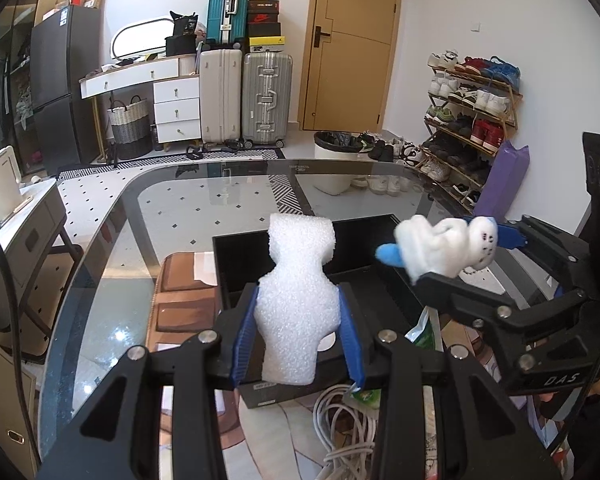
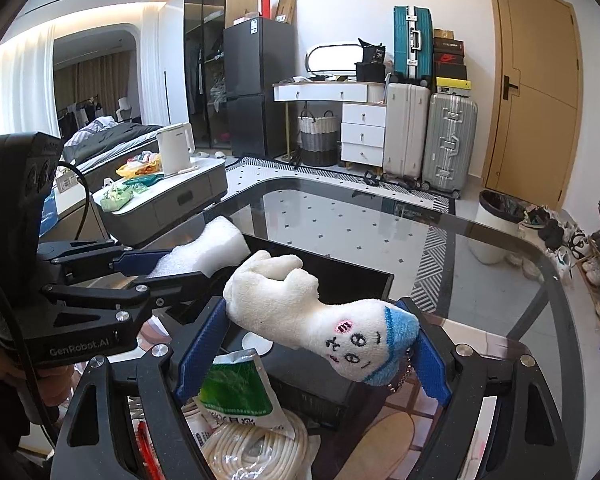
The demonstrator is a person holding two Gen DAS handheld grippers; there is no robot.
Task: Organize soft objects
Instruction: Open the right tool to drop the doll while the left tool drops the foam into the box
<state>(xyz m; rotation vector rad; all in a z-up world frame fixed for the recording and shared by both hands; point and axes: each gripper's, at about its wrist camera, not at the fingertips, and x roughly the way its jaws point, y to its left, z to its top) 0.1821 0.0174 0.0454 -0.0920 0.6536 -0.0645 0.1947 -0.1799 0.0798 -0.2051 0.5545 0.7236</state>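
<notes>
A: Both hands are loaded over the glass counter (image 1: 100,264). The left gripper (image 1: 298,336) has its jaws clamped on a white foam block (image 1: 296,292), which stands up lengthwise along the fingers, pointing away toward the far side.

B: And the right gripper (image 2: 312,344)?

A: Jaws wide but pressing on a plush toy (image 2: 320,320) lying crosswise, blue cap at the right pad, body at the left.

B: Where's the drop?

A: My guess is the black box (image 1: 240,248), sitting just beyond and below both. The foam looks a touch nearer to it, on the box's left; the toy hangs right.
</notes>
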